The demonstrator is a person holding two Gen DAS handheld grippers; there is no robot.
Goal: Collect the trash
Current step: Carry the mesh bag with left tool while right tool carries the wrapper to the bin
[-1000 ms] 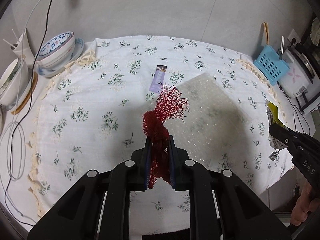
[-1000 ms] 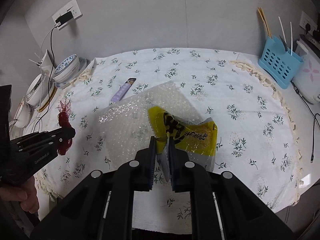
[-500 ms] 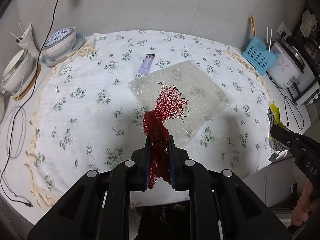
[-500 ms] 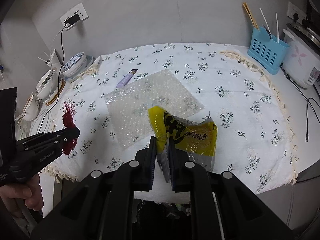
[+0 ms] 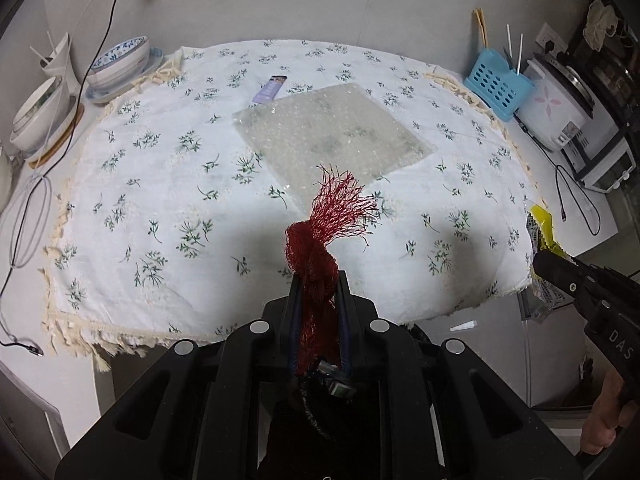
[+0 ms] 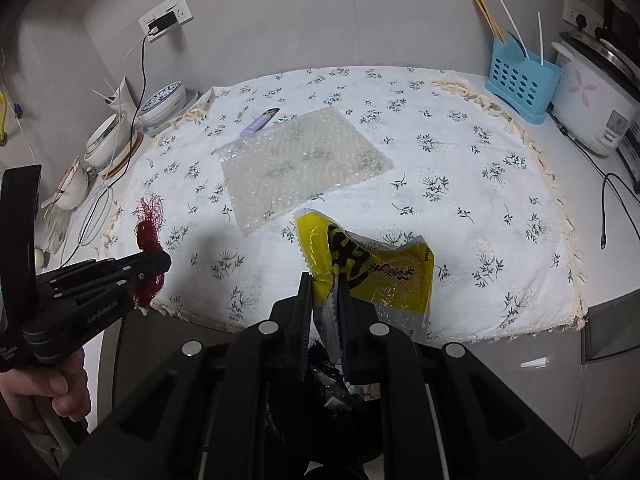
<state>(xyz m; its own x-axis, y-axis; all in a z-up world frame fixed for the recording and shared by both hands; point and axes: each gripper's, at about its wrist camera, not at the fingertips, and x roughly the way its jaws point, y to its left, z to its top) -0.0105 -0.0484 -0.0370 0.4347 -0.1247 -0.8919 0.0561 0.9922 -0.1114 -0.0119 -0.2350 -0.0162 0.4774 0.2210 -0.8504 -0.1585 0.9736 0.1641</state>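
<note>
My left gripper (image 5: 319, 280) is shut on a knotted red mesh net (image 5: 320, 236), held off the table's near edge; gripper and net also show in the right wrist view (image 6: 160, 262). My right gripper (image 6: 324, 280) is shut on a yellow snack wrapper (image 6: 376, 272), also past the near edge; it shows at the right in the left wrist view (image 5: 540, 258). A clear bubble-wrap sheet (image 5: 332, 132) and a small purple packet (image 5: 270, 89) lie on the floral tablecloth (image 5: 160, 184). A dark bin with trash (image 6: 336, 392) sits below both grippers, mostly hidden.
Bowls and plates (image 5: 120, 64) and a charging cable (image 5: 24, 216) stand at the table's left. A blue utensil basket (image 6: 520, 80) and a rice cooker (image 6: 596, 104) stand at the right. A wall socket (image 6: 164, 20) is behind.
Both grippers have drawn back from over the table to beyond its near edge, each still holding its trash. The dark bin has come into view below them.
</note>
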